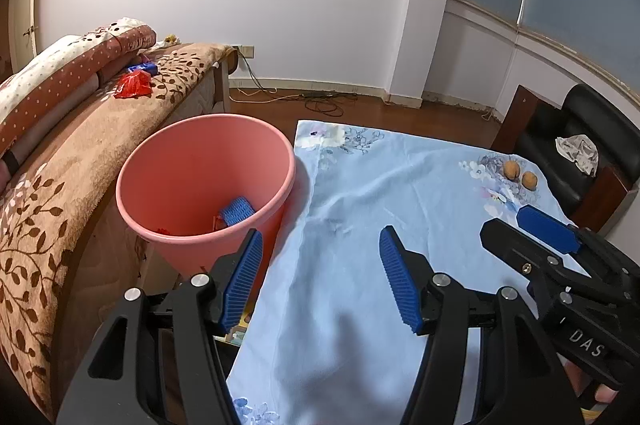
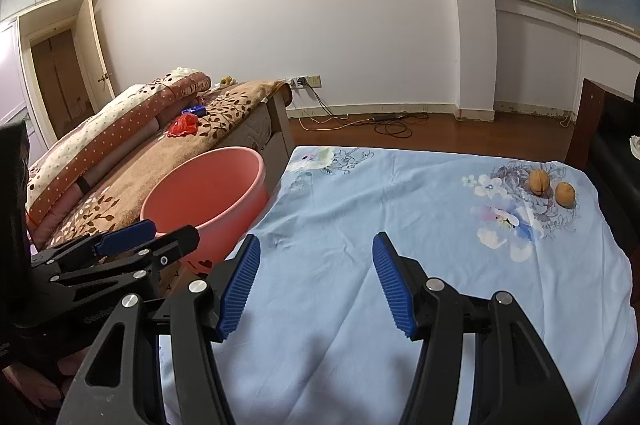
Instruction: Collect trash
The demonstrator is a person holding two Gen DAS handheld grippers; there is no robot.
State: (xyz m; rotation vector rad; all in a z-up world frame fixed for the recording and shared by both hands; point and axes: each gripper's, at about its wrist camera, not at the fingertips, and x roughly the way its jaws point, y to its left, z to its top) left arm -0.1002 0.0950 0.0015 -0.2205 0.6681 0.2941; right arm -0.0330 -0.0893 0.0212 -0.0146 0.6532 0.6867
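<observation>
While both hand-held grippers are hovering low over the counter draped in a pale blue floral cloth, neither one is carrying anything. The left hand-held gripper is sitting with its ribbed blue pads spread wide apart, bare cloth showing between them. The right hand-held gripper is doing the same, jaws standing wide with only cloth in the gap.

Two small round brown walnuts are lying side by side on the far right corner of the counter, on the printed flower pattern, close together but not touching. They are resting well ahead of the right hand-held gripper and off to its right; from the left wrist view they are sitting further still, beyond the right tool's black frame.

A round salmon-pink plastic waste bin is standing just beside the counter's left edge, between it and a bed covered with a brown leaf-patterned blanket. It is sitting immediately ahead and left of the left hand-held gripper, whose left finger is overlapping the bin's near wall in that view. Inside, a blue ribbed piece is lying at the bottom with some red scraps.

On the bed, a crumpled red plastic wrapper is lying near a small blue box, well apart from both tools. A crumpled whitish cloth is resting on a black leather chair beyond the counter's right corner.
</observation>
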